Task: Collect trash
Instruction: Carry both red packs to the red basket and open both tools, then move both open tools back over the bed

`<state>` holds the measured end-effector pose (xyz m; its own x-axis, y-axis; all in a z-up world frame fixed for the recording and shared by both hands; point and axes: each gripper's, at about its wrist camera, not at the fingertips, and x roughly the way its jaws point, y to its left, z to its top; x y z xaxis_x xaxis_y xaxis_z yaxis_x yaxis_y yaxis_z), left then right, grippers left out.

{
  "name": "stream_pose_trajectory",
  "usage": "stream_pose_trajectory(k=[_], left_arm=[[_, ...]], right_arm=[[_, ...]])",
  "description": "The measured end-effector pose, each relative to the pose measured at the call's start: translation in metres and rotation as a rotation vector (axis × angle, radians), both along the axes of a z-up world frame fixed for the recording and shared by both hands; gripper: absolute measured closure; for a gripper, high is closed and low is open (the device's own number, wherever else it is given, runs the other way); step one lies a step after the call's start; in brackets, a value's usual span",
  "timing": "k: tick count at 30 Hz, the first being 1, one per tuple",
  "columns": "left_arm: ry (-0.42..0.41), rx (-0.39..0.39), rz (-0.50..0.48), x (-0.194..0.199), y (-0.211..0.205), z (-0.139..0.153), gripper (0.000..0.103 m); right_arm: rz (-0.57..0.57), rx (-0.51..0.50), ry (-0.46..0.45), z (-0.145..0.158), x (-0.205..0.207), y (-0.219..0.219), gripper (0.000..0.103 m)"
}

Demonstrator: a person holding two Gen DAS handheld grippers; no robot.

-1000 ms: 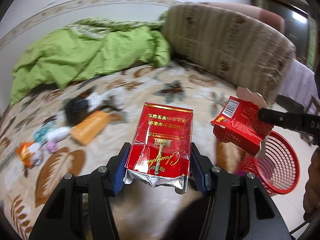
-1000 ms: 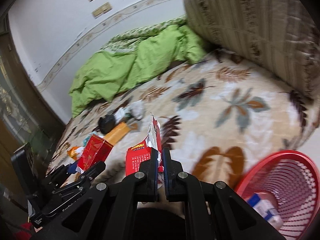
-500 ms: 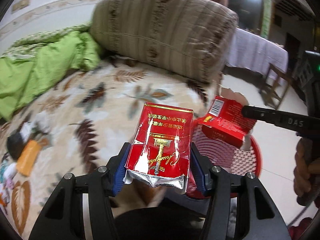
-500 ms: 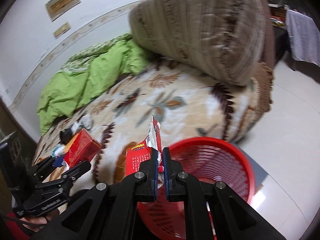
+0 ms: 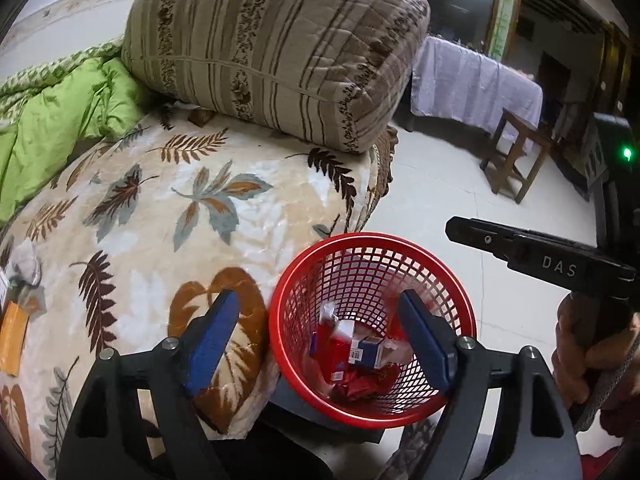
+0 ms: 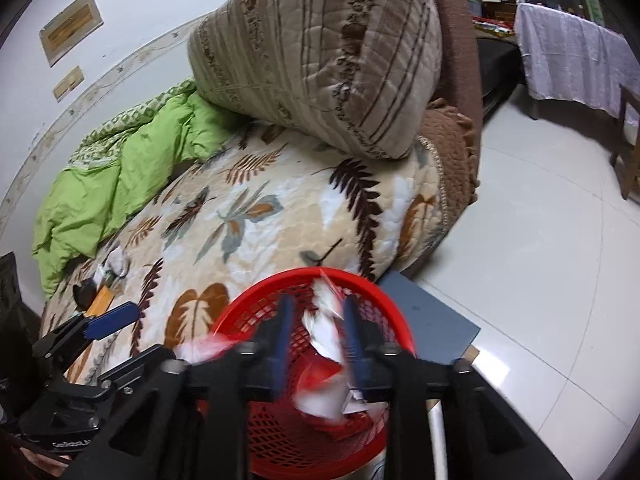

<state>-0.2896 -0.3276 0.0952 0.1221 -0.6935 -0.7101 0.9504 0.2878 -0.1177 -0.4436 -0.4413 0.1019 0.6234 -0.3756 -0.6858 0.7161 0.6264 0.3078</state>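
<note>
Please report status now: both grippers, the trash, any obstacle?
Left gripper open, empty, jaws just opened. Right gripper open, jaws just opened, blurred wrapper dropping between them. Basket below both, holds packs. More trash on bed. No obstacle.

Red mesh basket (image 5: 372, 412) – leaf-patterned cream blanket (image 5: 168, 236), green quilt (image 5: 52, 128), striped beige cushion (image 5: 276, 48).

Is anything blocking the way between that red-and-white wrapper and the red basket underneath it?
Nothing visible. The wrapper hangs blurred between the right gripper's fingers, whose jaws have just been opening, straight over the red basket's open mouth. The basket holds only earlier trash at the bottom. The left gripper is open and empty.
</note>
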Motion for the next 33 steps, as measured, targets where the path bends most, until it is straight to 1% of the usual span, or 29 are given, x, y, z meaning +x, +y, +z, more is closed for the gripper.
stream_pose_trajectory(k=[9,10,14,18,24,28,31,33], left_arm=[[0.029,-0.032,0.103,0.028,0.026,0.007,0.023],[0.028,-0.035,0.117,0.032,0.030,0.008,0.023],[0.031,-0.030,0.179,0.046,0.049,0.008,0.022],[0.009,-0.035,0.249,0.062,0.075,0.013,0.022],[0.000,-0.051,0.395,0.099,0.134,0.019,0.022],[0.003,-0.061,0.531,0.127,0.184,0.019,0.022],[-0.017,-0.048,0.643,0.148,0.224,0.016,0.022],[-0.017,-0.044,0.721,0.162,0.251,0.012,0.022]], right_arm=[[0.037,0.009,-0.045,0.010,0.014,0.003,0.066],[0.047,0.010,-0.048,0.011,0.017,0.004,0.064],[0.108,0.020,-0.064,0.013,0.038,0.013,0.061],[0.211,0.037,-0.078,0.011,0.072,0.034,0.057],[0.371,0.033,-0.085,0.010,0.133,0.071,0.057],[0.475,0.030,-0.081,0.010,0.173,0.097,0.048],[0.530,0.048,-0.063,0.005,0.204,0.116,0.048],[0.571,0.068,-0.058,0.002,0.222,0.129,0.048]])
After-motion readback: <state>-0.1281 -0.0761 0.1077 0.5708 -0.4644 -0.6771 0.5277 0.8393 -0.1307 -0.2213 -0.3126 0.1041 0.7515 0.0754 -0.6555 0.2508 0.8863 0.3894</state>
